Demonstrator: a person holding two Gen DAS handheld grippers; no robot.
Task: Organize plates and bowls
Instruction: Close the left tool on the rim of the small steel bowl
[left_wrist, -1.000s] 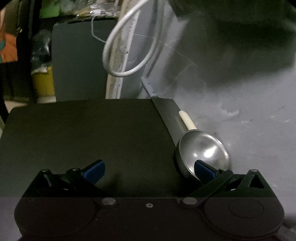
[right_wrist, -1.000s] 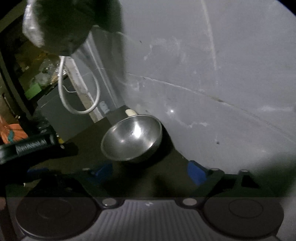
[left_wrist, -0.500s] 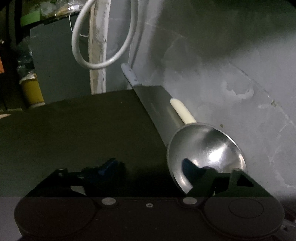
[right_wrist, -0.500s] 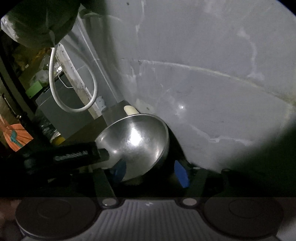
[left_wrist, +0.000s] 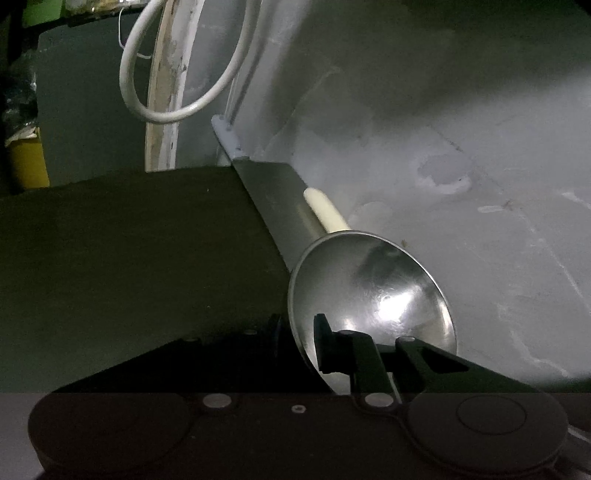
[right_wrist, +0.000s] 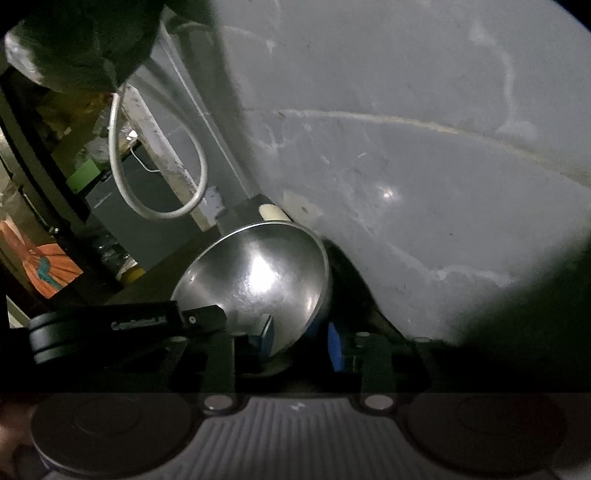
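A steel bowl (left_wrist: 373, 291) stands tipped on its edge at the dark table's far right, close to the grey wall. My left gripper (left_wrist: 298, 341) straddles its near rim, one finger inside and one outside, jaws closing tight on the metal. In the right wrist view the same bowl (right_wrist: 258, 273) opens toward the camera. My right gripper (right_wrist: 301, 339) has one blue pad (right_wrist: 267, 334) inside the bowl and the other outside. Its jaws are closing, with a gap still showing at the rim. The left gripper's black arm (right_wrist: 140, 325) holds the bowl's left rim.
A cream cylinder (left_wrist: 325, 210) lies behind the bowl on a metal strip (left_wrist: 273, 192) along the wall. A white cable loop (left_wrist: 166, 110) hangs at the table's back edge. The dark tabletop (left_wrist: 129, 258) stretches left. A yellow container (left_wrist: 26, 166) stands beyond it.
Both grippers came down onto the bowl and narrowed from wide open. The bowl went from resting flat to tipped up, with the left jaws on its rim.
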